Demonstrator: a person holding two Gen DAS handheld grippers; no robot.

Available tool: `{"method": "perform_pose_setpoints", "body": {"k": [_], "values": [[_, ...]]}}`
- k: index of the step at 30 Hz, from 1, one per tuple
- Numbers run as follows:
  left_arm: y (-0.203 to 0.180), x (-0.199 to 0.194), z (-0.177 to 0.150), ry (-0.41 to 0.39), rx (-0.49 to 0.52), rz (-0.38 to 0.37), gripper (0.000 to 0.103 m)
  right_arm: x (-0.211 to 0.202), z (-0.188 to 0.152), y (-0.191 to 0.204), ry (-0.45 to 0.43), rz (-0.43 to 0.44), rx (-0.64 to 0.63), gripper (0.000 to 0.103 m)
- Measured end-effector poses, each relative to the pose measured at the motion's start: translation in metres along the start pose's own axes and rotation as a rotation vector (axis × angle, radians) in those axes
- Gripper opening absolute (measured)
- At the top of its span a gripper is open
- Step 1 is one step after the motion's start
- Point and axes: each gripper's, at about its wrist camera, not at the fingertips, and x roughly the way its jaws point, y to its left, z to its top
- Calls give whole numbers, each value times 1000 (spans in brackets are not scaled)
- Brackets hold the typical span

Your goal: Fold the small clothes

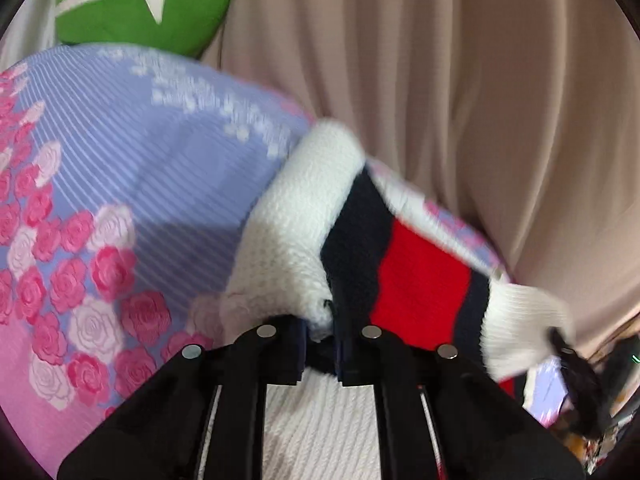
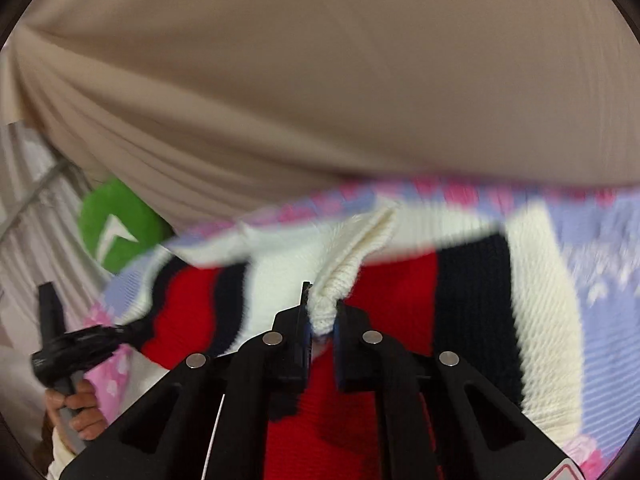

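A small knit sweater, white with navy and red stripes, is held up over the flowered bedspread. My left gripper is shut on a white bunched edge of the sweater. My right gripper is shut on a white ribbed edge of the sweater. In the left wrist view the right gripper grips the sweater's far white end at lower right. In the right wrist view the left gripper grips the sweater's other end at lower left, with the hand below it.
A beige curtain hangs behind the bed and fills the top of the right wrist view. A green cushion with a white mark lies at the bed's far side; it also shows in the right wrist view.
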Motion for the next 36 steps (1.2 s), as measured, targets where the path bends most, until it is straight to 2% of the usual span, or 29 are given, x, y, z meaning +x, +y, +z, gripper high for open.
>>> {"method": "perform_pose_setpoints", "body": {"k": [2, 3, 4, 5, 6, 8, 11, 12, 14, 15, 17, 19, 20, 22, 23, 25, 27, 28, 29, 32, 35, 36], "values": [[-3, -7, -4, -55, 39, 54, 8, -25, -2, -2, -64, 0, -13, 7], [-6, -4, -11, -60, 72, 91, 8, -21, -9, -12, -31, -48, -9, 7], [-7, 1, -14, -48, 89, 113, 8, -4, -18, -27, 45, -111, 3, 7], [-7, 9, -20, -25, 106, 134, 8, 20, -34, -48, 162, -183, 32, 7], [-7, 18, -26, -2, 118, 153, 8, 34, -46, -63, 230, -216, 65, 7], [-9, 22, -36, -14, 143, 182, 8, 21, -50, -70, 194, -163, 117, 7], [-15, 16, -41, -37, 174, 187, 8, -24, -34, -51, 42, -74, 83, 7], [-12, 16, -43, -33, 166, 178, 9, -26, -34, -53, 39, -89, 81, 7], [-10, 19, -49, -24, 168, 177, 9, -2, -45, -74, 162, -160, 126, 7], [-11, 18, -51, -27, 178, 181, 9, 13, -56, -89, 225, -160, 179, 6], [-13, 20, -53, -31, 188, 192, 9, -3, -50, -92, 202, -130, 216, 7], [-13, 20, -56, -37, 187, 197, 9, -26, -46, -86, 162, -188, 212, 9], [-12, 20, -56, -38, 181, 195, 10, -41, -45, -78, 122, -254, 172, 10], [-9, 19, -56, -40, 159, 178, 11, -62, -42, -62, 51, -299, 124, 18], [-6, 20, -55, -42, 146, 171, 13, -70, -38, -53, 37, -280, 100, 18], [-3, 16, -56, -52, 106, 166, 21, -74, -27, -23, 48, -176, 24, 20], [4, 13, -55, -59, 61, 143, 23, -58, -18, 26, 102, -62, -94, 33], [7, 12, -56, -63, 43, 133, 23, -54, -19, 38, 118, -22, -132, 49], [9, 10, -56, -69, 25, 119, 23, -42, -16, 58, 132, 18, -177, 55], [16, 7, -55, -76, -19, 97, 23, 11, -12, 108, 208, 64, -275, 55], [18, 10, -53, -69, -25, 89, 23, 60, -13, 147, 282, 97, -264, 55], [19, 11, -53, -67, -24, 89, 23, 98, -11, 163, 298, 95, -267, 55]]}}
